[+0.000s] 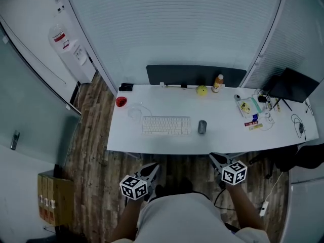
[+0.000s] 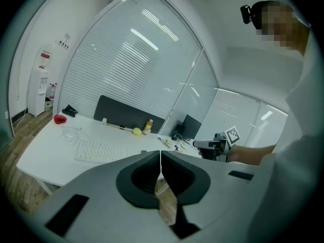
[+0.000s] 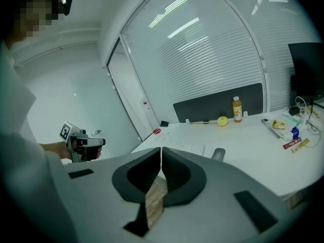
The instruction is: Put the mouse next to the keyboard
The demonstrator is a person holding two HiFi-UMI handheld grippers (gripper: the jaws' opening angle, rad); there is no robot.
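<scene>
A grey mouse (image 1: pixel 202 127) lies on the white desk (image 1: pixel 152 143), just right of the white keyboard (image 1: pixel 166 125) with a small gap between them. Both grippers hang in front of the desk's near edge, above the wooden floor, apart from mouse and keyboard. My left gripper (image 1: pixel 151 170) is shut with nothing between its jaws (image 2: pixel 161 153). My right gripper (image 1: pixel 218 161) is likewise shut and empty (image 3: pixel 161 150). The right gripper view shows the mouse (image 3: pixel 218 154) just past the jaws and the left gripper (image 3: pixel 81 142) off to the side. The keyboard (image 2: pixel 101 151) shows in the left gripper view.
On the desk stand a red object (image 1: pixel 121 102), a yellow ball (image 1: pixel 202 90), an orange bottle (image 1: pixel 217 83) and small items with cables (image 1: pixel 255 113) at the right. A dark panel (image 1: pixel 195 75) backs the desk. A water dispenser (image 1: pixel 66 44) and a cardboard box (image 1: pixel 53 196) stand at the left.
</scene>
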